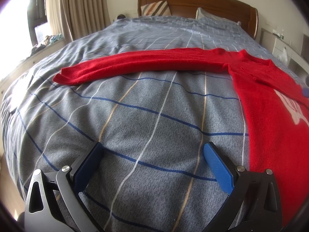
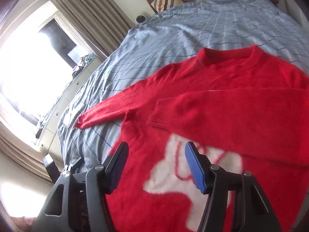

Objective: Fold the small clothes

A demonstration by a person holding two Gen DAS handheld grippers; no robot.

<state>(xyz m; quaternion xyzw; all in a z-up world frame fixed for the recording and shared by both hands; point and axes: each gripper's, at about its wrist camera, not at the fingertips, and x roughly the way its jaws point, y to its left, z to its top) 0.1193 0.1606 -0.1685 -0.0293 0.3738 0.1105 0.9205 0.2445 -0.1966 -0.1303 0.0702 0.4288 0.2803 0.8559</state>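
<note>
- Sweater (image 2: 222, 100): red, fuzzy, lying face up on the bed; collar toward the far end, hem toward me. A white motif with red outlines sits on its chest.
- One sleeve (image 1: 139, 63): stretched flat and straight out to the left across the cover, its ribbed cuff at the far left tip, well apart from my left gripper.
- Other sleeve (image 2: 241, 116): folded in across the chest, cuff lying on the red body just above the white motif.
- My left gripper (image 1: 152, 166): jaws wide apart, nothing between them; it hangs over bare cover (left of the sweater's side edge, which passes just beside my right-hand blue pad).
- My right gripper (image 2: 156, 166): jaws apart and empty, poised above the sweater's lower front; the folded sleeve lies just beyond the tips, not touched.
- Bed (image 1: 135, 116): grey-blue checked cover with blue, white and tan lines.
- Headboard (image 1: 197, 2): brown wood, far end.
- Pillows: a striped one (image 1: 155, 7) far left, a pale one (image 1: 210, 16) to its right.
- Curtains (image 1: 77, 9): beige, left, beside a bright window (image 2: 29, 73).
</note>
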